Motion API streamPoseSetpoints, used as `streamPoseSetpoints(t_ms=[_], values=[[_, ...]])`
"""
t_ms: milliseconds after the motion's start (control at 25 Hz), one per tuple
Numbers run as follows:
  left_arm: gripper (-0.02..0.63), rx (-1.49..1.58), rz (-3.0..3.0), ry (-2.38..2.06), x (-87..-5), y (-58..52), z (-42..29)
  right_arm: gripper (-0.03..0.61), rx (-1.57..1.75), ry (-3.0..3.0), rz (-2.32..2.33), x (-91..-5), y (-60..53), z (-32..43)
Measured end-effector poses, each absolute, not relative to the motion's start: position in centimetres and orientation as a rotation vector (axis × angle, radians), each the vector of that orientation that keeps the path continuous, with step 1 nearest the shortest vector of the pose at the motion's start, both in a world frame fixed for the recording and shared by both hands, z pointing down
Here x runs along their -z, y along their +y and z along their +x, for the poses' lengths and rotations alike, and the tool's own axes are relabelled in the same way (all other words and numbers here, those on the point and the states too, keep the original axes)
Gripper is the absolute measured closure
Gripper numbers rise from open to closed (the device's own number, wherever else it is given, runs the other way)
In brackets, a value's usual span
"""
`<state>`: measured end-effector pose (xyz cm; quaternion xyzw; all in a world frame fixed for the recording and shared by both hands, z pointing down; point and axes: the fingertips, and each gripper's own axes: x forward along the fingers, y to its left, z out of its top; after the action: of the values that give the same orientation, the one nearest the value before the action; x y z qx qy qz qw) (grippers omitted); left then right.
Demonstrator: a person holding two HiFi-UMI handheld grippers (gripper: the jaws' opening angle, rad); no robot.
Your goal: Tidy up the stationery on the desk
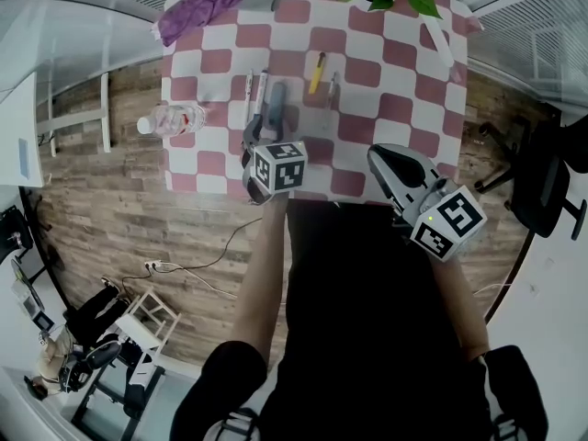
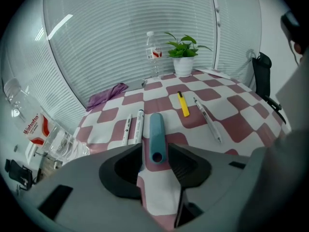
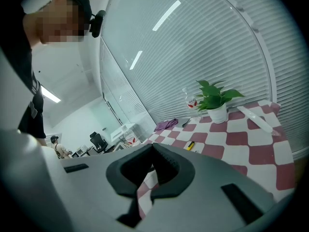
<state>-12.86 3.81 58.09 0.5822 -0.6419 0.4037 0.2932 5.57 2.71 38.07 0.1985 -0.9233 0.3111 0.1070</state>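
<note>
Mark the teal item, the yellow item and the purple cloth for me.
teal item [image 2: 157, 137]: left gripper view, mid-body.
yellow item [image 2: 183, 104]: left gripper view, middle of its length.
purple cloth [image 2: 107, 95]: left gripper view, centre folds.

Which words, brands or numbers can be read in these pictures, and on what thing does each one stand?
"Wahaha": red brand print on the label of the lying bottle, in the left gripper view; the last letters are my best reading.
Too small to read: the red label of the upright bottle beside the plant.
Too small to read: the dark print on the two white markers.
No other text is legible.
</note>
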Motion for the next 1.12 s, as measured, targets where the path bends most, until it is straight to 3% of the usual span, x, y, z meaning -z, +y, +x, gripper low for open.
streamPoseSetpoints(t_ms=[680,1120], values=[[0.434,-0.92,1.746,-1.515,-58.1,1.1,-1.9,0.558,-0.904,-2.702,0.698,-38.2,2.3,8.9],[0.523,-0.986,1.717,-1.478,-60.0,1.3,-0.7,0.557,-0.927,-2.684,0.772,-38.6,2.2,11.3]])
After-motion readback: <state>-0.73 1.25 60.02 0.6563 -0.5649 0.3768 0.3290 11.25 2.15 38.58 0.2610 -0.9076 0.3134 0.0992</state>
